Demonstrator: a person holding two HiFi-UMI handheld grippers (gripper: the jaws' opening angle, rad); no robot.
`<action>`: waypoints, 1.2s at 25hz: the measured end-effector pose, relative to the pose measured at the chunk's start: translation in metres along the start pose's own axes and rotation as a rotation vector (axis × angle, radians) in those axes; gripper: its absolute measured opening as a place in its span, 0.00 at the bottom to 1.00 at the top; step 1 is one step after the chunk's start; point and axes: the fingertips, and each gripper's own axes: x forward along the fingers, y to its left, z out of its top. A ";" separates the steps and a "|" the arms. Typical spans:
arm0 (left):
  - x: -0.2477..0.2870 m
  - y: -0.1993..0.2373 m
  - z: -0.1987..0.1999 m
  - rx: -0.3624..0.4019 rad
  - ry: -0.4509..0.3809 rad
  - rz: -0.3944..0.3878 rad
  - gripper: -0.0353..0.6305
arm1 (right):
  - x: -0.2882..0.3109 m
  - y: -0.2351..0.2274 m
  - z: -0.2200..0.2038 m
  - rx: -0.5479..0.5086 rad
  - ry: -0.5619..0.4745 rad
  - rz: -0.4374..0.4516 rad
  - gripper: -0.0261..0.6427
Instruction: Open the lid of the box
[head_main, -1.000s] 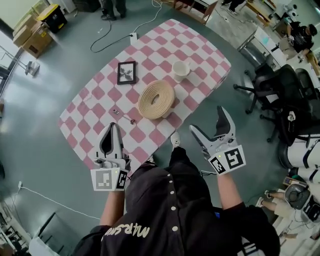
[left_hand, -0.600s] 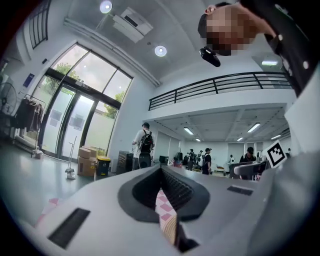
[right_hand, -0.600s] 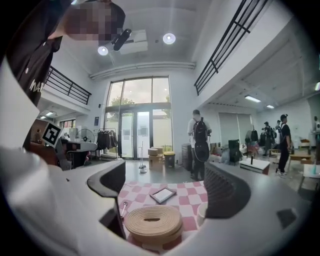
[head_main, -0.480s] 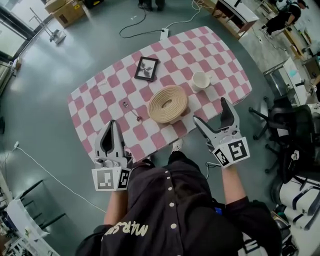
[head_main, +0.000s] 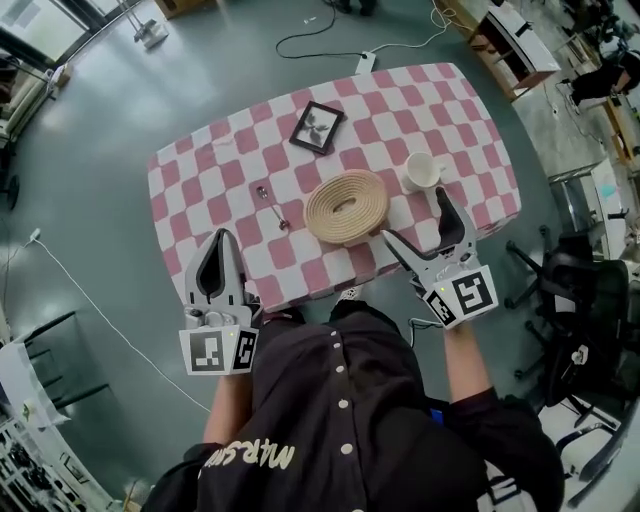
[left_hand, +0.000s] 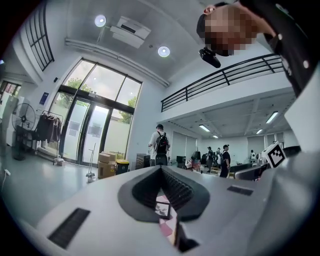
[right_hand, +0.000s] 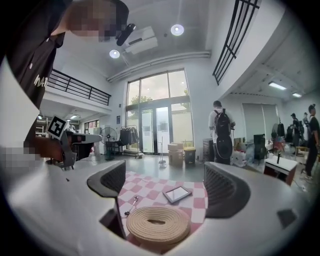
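facing the woven box on the bench, the right hand-held gripper gapes empty, seemingly for its lid, the left hand-held gripper clenched idle.

The right gripper has its jaws wide apart, with nothing held between them. Seen through the gap, a round woven box lies on the near part of a table with a pink and white checked cloth, its lid on. A spoon lies just left of the box. A dark framed picture lies flat farther back. Beyond the table, cardboard boxes stand before tall glass doors. To the right, a person with a backpack stands facing away.
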 end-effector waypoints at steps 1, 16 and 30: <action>-0.001 -0.001 0.001 0.002 -0.004 0.014 0.05 | 0.004 0.000 -0.001 -0.006 0.007 0.023 0.75; -0.024 0.026 0.017 0.045 -0.033 0.138 0.05 | 0.046 0.055 -0.060 -0.249 0.253 0.411 0.75; -0.060 0.063 0.023 0.039 -0.056 0.259 0.05 | 0.057 0.087 -0.162 -0.449 0.597 0.668 0.77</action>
